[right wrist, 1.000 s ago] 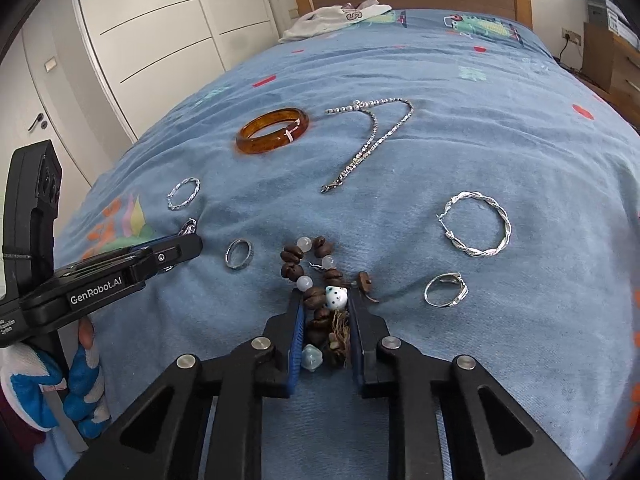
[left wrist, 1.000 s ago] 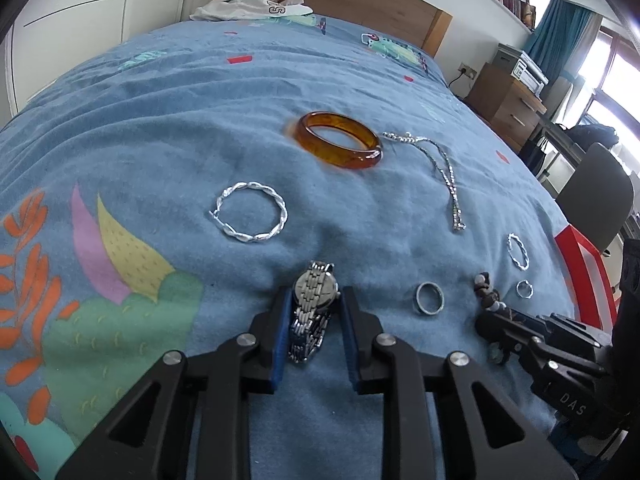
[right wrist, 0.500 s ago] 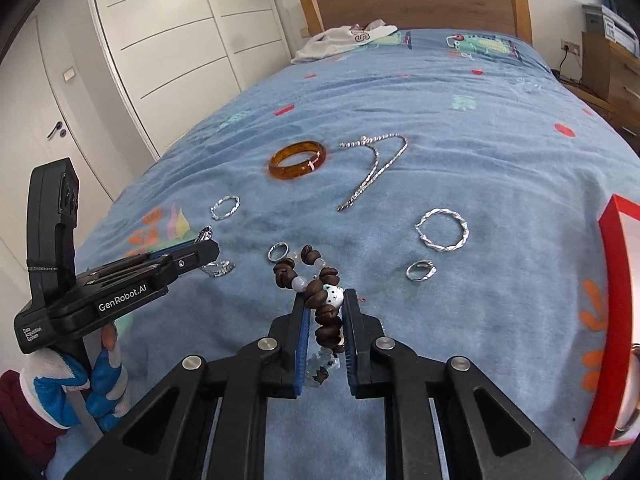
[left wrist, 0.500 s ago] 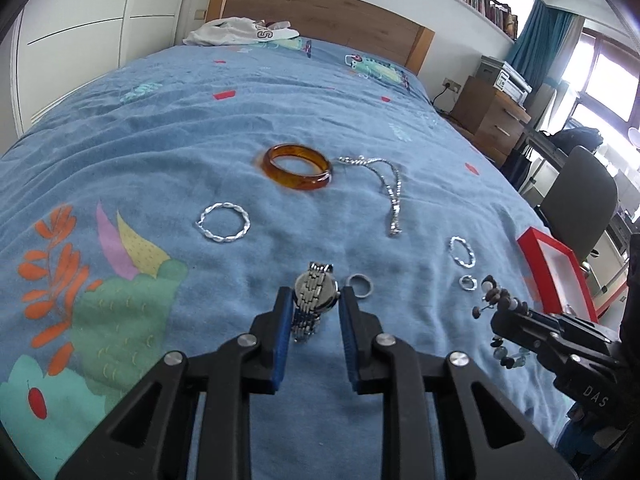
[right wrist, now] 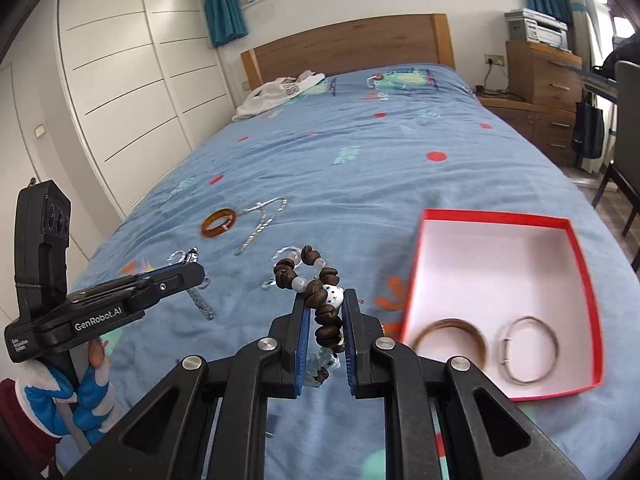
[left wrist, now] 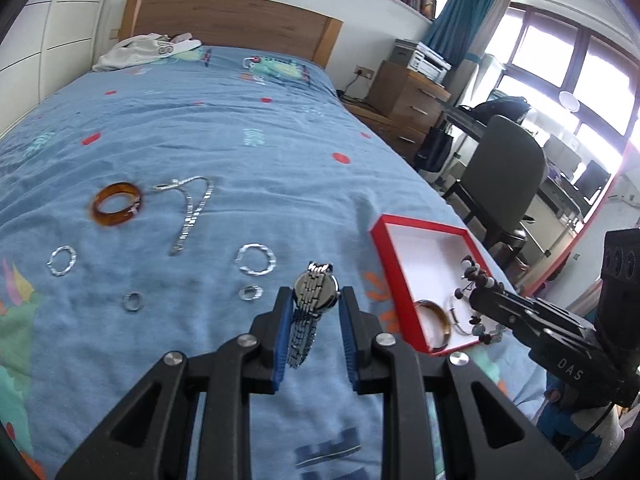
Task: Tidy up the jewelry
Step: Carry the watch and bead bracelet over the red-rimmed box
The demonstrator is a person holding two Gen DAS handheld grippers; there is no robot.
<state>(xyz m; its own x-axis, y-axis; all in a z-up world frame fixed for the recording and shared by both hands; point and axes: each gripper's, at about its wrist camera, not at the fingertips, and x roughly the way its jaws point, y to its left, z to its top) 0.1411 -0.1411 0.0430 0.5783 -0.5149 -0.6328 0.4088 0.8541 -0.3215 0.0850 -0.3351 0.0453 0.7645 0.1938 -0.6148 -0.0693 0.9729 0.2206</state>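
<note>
My left gripper [left wrist: 314, 304] is shut on a silver watch [left wrist: 314, 290] and holds it above the blue bedspread, left of the red box [left wrist: 416, 224]. My right gripper [right wrist: 324, 304] is shut on a brown and white bead bracelet [right wrist: 316, 280], lifted left of the red box [right wrist: 496, 216]. The box holds a brown bangle [right wrist: 450, 338] and a thin metal bangle [right wrist: 530, 350]. On the bed lie an amber bangle [left wrist: 116, 204], a silver chain [left wrist: 192, 208], twisted silver hoops [left wrist: 256, 260] and small rings [left wrist: 132, 302].
The bed [left wrist: 224, 128] has a wooden headboard [right wrist: 348, 46] with white clothing [right wrist: 276, 90] near it. A chair [left wrist: 500, 172] and wooden drawers [left wrist: 404, 96] stand off the right side. White wardrobes [right wrist: 120, 80] line the left.
Both grippers have risen off the bedspread with their pieces and swung right. The red box has come fully into both views.
</note>
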